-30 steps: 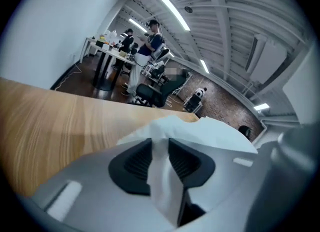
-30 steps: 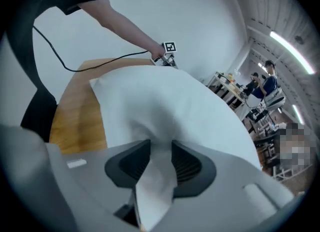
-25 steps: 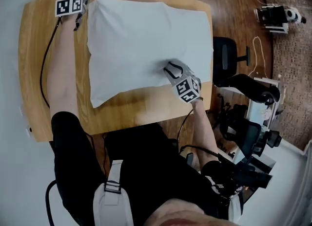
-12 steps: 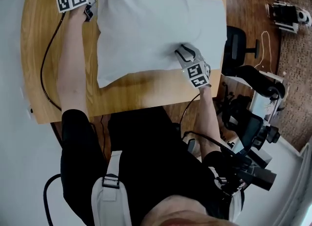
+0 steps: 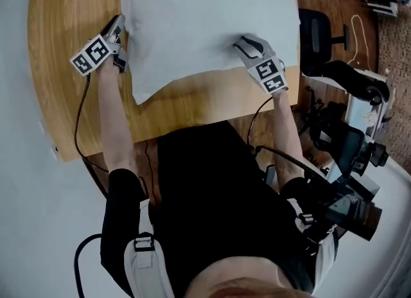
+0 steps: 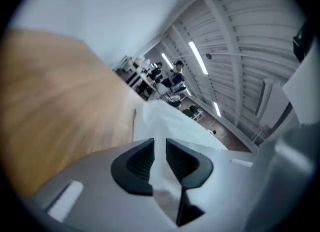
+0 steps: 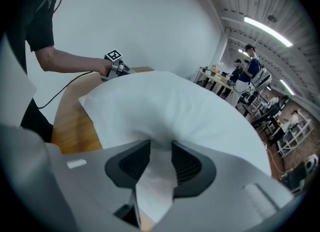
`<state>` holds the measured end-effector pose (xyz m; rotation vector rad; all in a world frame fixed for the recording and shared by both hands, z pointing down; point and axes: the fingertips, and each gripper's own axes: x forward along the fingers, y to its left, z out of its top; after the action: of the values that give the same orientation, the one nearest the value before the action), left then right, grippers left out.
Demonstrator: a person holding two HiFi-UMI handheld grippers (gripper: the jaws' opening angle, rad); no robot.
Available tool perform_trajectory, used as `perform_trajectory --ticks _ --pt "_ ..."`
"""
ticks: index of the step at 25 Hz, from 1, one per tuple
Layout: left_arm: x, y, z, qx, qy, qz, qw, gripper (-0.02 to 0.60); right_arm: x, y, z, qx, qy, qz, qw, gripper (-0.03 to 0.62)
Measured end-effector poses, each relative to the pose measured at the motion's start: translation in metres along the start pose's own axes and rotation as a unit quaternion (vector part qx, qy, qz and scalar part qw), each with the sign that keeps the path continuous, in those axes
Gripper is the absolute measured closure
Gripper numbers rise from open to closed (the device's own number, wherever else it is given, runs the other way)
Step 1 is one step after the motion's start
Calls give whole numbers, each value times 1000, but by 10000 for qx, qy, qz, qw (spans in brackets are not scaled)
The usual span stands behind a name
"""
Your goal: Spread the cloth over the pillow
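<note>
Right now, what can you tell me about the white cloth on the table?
The white cloth is plain, thin-looking fabric lying on the wooden table. It is mostly smooth and swells as if padded beneath, and what it covers is hidden. Its far end runs out of the head view. The right tool pinches a bunched fold at its near edge. At its left edge the left tool has cloth between its jaws, which have just been opening. One near corner lies flat on the wood.

The pillow is hidden under the cloth point(image 5: 212, 20), whose edge beyond the right gripper point(image 5: 244, 44) the head view cuts off. Round the left gripper point(image 6: 160, 147), whose jaws have just been opening with cloth between them, the table point(image 6: 55, 101) is blurred. Whether its pads press cannot be told.
</note>
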<state>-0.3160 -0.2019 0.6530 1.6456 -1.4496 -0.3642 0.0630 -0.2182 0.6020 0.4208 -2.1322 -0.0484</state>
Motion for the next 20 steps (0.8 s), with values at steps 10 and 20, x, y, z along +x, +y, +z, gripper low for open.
perform_trajectory --ticks 10,20 --pt "-119 -149 -183 784 2404 -2655 9304 579 -63 9 -150 368 663 1606 9841 459" --pt "-121 -96 -24 1339 968 446 9852 579 -106 -219 -270 240 1228 827 9887 488"
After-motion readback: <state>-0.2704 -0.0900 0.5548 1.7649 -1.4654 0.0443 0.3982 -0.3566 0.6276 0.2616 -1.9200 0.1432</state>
